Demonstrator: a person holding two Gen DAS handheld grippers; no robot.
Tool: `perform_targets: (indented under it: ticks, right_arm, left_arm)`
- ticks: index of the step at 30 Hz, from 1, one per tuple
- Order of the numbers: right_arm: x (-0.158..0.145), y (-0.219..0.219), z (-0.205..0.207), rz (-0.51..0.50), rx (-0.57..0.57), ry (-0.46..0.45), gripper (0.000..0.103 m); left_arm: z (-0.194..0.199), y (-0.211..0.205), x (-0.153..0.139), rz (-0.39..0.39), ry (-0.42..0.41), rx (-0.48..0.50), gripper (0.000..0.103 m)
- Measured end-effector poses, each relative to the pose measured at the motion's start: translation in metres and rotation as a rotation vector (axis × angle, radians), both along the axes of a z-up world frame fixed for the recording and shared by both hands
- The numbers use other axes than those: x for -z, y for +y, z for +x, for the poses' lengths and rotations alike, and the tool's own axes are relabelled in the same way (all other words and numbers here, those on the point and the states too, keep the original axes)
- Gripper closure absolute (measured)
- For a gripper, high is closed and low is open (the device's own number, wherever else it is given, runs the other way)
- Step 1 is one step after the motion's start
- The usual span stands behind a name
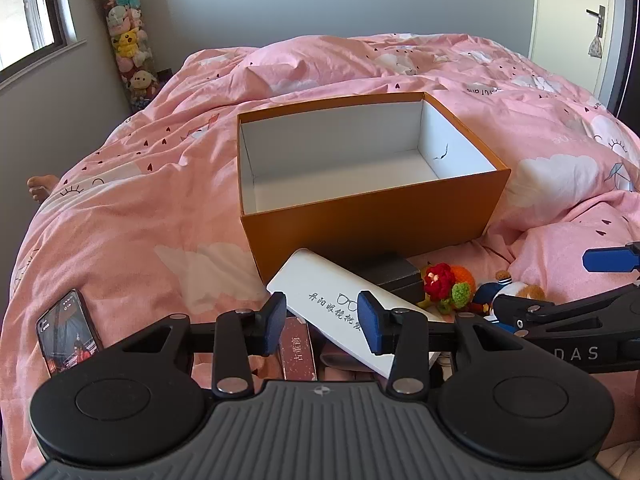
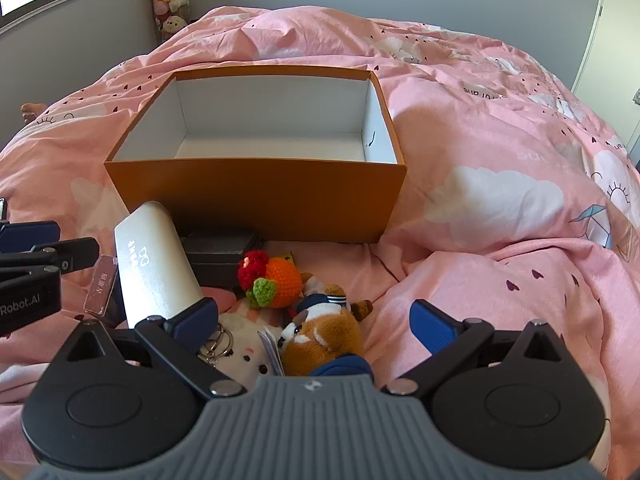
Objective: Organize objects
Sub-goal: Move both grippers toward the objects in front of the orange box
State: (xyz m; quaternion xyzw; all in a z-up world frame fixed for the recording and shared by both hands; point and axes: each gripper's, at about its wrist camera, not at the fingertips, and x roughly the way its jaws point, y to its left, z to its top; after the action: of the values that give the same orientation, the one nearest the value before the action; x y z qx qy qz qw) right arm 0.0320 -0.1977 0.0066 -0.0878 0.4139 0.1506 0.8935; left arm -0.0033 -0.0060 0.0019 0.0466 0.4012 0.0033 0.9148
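Orange cardboard box (image 1: 372,216) with white inside, open and empty, straight ahead of both grippers on the pink quilt (image 1: 140,200). White oblong glasses case (image 1: 340,304) between left gripper (image 1: 322,322) pads, long axis running away toward box, pads apart, not touching. Right gripper (image 2: 316,326) spread wide over brown plush dog (image 2: 324,332).

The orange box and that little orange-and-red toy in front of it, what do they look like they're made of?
The orange box looks like stiff cardboard: matte orange outside, plain white inside, with thin, crisp, straight walls. The orange-and-red toy appears to be crocheted yarn: its surface shows bumpy knotted stitches, with a red flower and green leaf in the same fuzzy texture. Its stuffing can't be seen.
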Motion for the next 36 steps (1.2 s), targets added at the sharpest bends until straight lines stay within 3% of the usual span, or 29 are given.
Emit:
perform_targets:
  ticks: [36]
  right_arm:
    - [0.0038,-0.0026,0.0022,0.014,0.005,0.032,0.001]
  left_arm:
    - [-0.0001,-0.0025,0.0032,0.033,0.015,-0.012,0.054]
